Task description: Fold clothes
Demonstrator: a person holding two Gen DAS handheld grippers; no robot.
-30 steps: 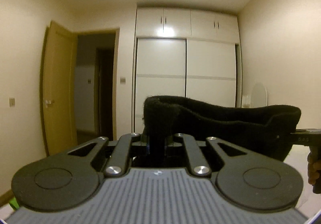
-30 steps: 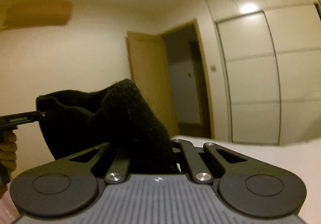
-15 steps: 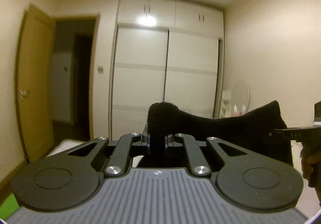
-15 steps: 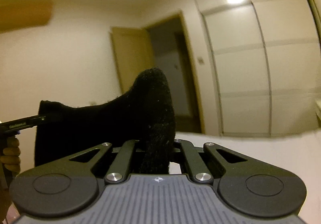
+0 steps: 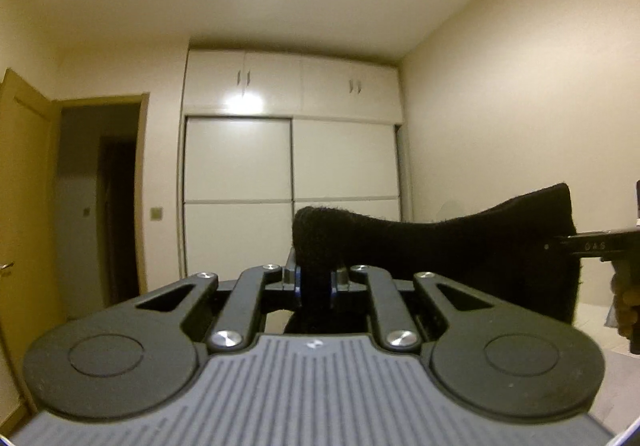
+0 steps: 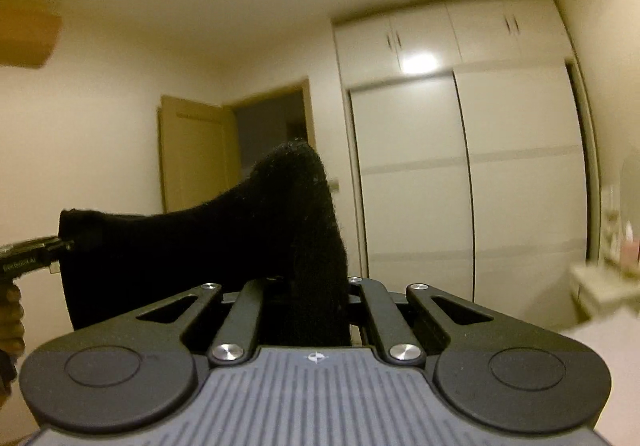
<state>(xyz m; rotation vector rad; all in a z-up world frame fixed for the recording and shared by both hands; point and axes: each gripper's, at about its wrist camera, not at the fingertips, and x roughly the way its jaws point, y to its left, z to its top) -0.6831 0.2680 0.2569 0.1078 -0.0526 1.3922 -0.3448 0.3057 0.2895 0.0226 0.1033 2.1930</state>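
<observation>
A black knitted garment (image 5: 460,246) hangs in the air, stretched between both grippers. In the left wrist view my left gripper (image 5: 315,280) is shut on one bunched end of it. The right gripper (image 5: 560,246) pinches the far end at the right edge, with a hand (image 5: 624,302) below it. In the right wrist view my right gripper (image 6: 316,286) is shut on a thick fold of the garment (image 6: 240,238). There the left gripper (image 6: 60,246) holds the other end at the left edge, above a hand (image 6: 10,310). The garment's lower part is hidden behind the gripper bodies.
A white wardrobe (image 5: 292,186) with sliding doors fills the far wall, and an open doorway (image 5: 100,206) with a tan door (image 5: 24,206) lies left of it. A white surface (image 6: 580,334) lies low on the right, with small items on a shelf (image 6: 620,246) beyond.
Both grippers have risen and swung sideways with the garment still clamped. More ceiling shows now, and the garment spans wider between the two grips.
</observation>
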